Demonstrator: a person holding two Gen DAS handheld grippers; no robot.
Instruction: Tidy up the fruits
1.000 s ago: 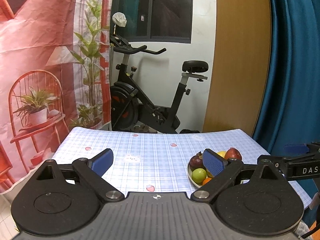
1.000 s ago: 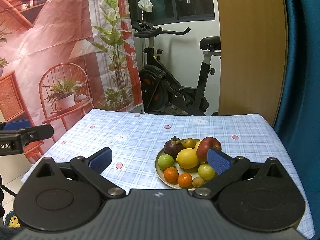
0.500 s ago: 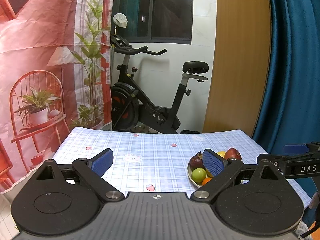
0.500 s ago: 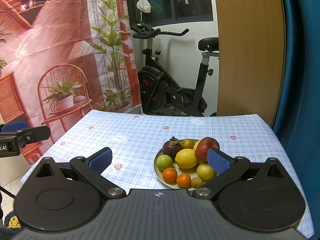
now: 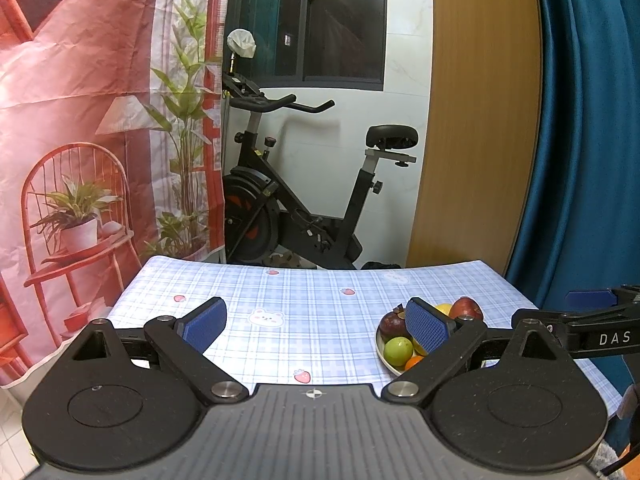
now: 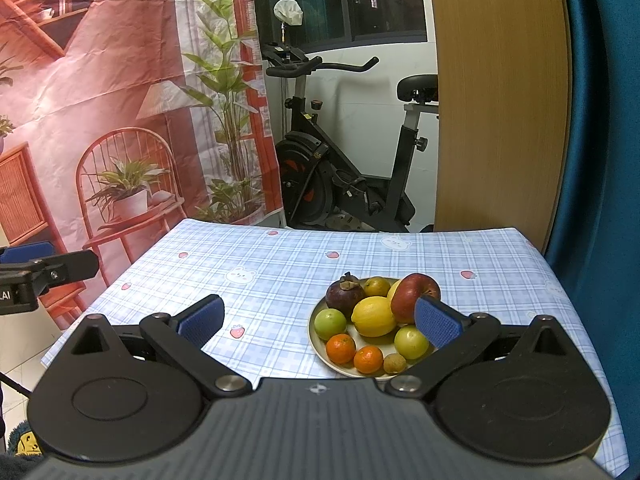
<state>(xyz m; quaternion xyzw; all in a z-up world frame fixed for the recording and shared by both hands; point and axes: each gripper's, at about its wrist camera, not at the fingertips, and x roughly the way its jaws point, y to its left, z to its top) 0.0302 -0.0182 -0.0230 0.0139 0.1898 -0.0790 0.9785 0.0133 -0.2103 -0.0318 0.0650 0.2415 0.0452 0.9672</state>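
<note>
A pale plate (image 6: 316, 350) of fruit sits on the blue checked tablecloth (image 6: 280, 280). It holds a red apple (image 6: 414, 290), a lemon (image 6: 374, 316), a dark mangosteen (image 6: 344, 294), green fruits (image 6: 330, 323), small oranges (image 6: 341, 348) and a small brown fruit (image 6: 394, 363). My right gripper (image 6: 318, 320) is open and empty, held above the table's near edge, just short of the plate. My left gripper (image 5: 316, 326) is open and empty, left of the plate (image 5: 380, 354). The right gripper's fingers (image 5: 588, 300) show at the right edge of the left wrist view.
An exercise bike (image 6: 340, 184) stands behind the table. A printed red backdrop (image 6: 100, 100) hangs at the left, a wooden panel (image 6: 500, 100) and a blue curtain (image 6: 600, 120) at the right. The left gripper's fingers (image 6: 48, 266) show at the left edge of the right wrist view.
The right gripper has moved slightly forward and the plate sits a little lower in its view. The left gripper has barely moved. Both stay open.
</note>
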